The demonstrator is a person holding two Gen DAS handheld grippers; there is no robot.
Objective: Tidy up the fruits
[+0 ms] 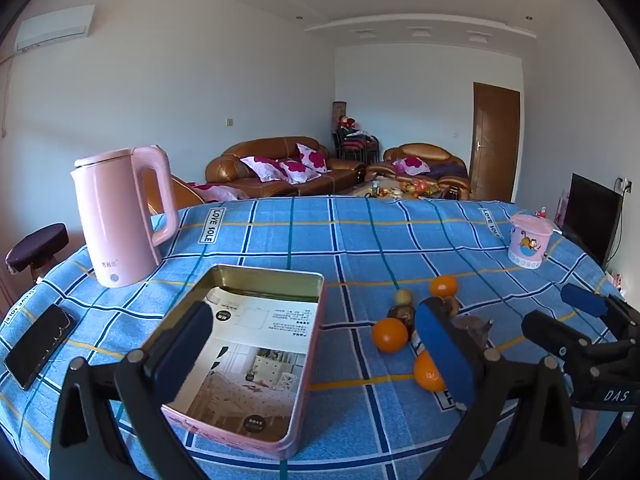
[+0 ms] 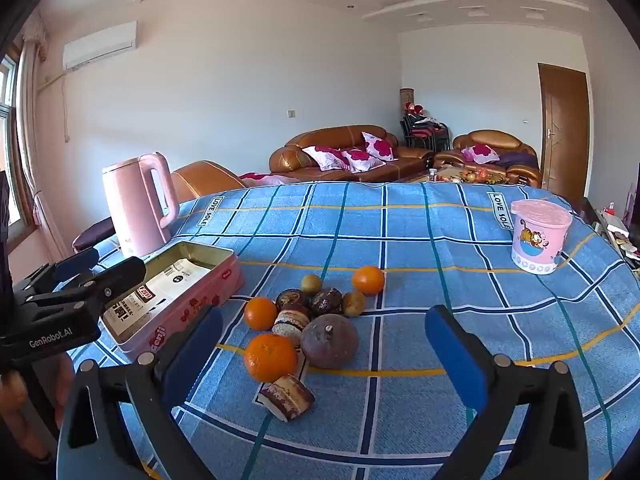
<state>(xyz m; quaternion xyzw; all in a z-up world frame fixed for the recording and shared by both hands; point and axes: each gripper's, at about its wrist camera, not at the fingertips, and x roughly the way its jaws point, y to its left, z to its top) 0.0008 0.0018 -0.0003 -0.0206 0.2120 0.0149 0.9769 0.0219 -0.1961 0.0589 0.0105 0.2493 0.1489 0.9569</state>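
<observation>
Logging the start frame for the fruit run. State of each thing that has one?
Left gripper: open, holding nothing.
Right gripper: open, holding nothing.
Pink tin: lid off, only a paper leaflet inside, no fruit.
Kettle: upright, lid shut.
Pink tub: upright, lid on.
Oranges: loose on the cloth, three.

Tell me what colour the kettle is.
Pale pink all over, the kettle shows best in the left wrist view.

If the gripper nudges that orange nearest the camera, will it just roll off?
The nearest orange is round, so it would probably roll. The cake slice and purple fruit beside it might stop it. Its dimpled skin likely grips fine.
</observation>
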